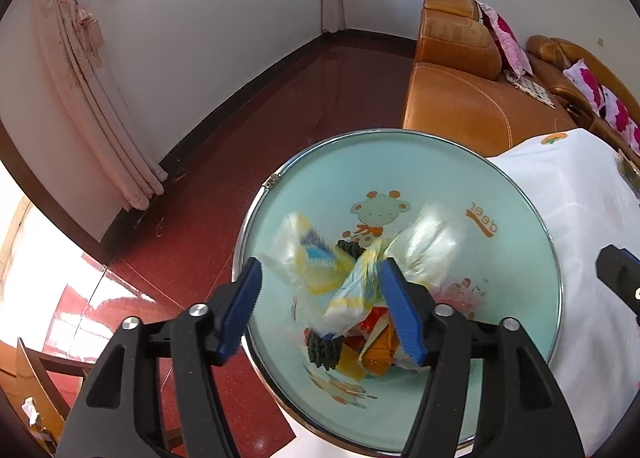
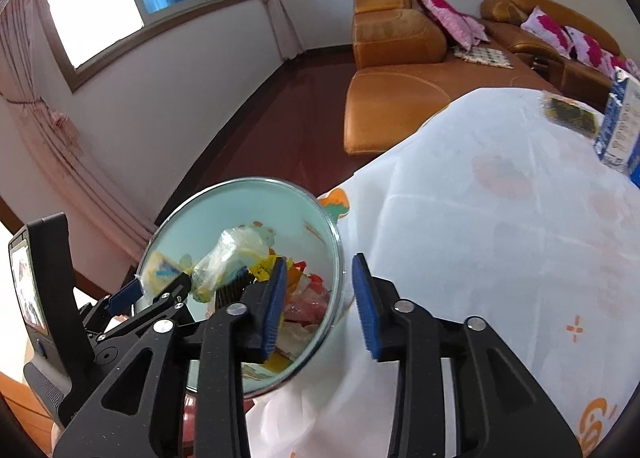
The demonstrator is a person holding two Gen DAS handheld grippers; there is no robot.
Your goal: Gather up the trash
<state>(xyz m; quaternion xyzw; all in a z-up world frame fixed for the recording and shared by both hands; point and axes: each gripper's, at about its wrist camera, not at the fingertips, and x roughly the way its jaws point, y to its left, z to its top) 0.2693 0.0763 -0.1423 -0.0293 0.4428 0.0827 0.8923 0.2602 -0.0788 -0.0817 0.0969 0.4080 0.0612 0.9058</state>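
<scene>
A pale green bin (image 1: 520,226) with a chrome rim and a cartoon deer inside holds several colourful wrappers (image 1: 380,346). My left gripper (image 1: 320,270) hangs open over its mouth. A crumpled clear, yellow and blue plastic wrapper (image 1: 360,278), blurred, is in the gap and lies against the right pad only. My right gripper (image 2: 320,262) is open with nothing between its fingers, just right of the bin's rim (image 2: 338,258) and above the white tablecloth. In the right wrist view the left gripper (image 2: 180,282) and the wrapper (image 2: 228,254) show over the bin. One finger of the right gripper (image 1: 618,270) shows at the right edge of the left wrist view.
The table (image 2: 500,238), under a white cloth with orange prints, stands right of the bin. On its far right are a blue and white carton (image 2: 620,126) and a dark packet (image 2: 568,114). An orange sofa (image 2: 400,98) with pink cushions lies behind, across a red floor (image 1: 280,106).
</scene>
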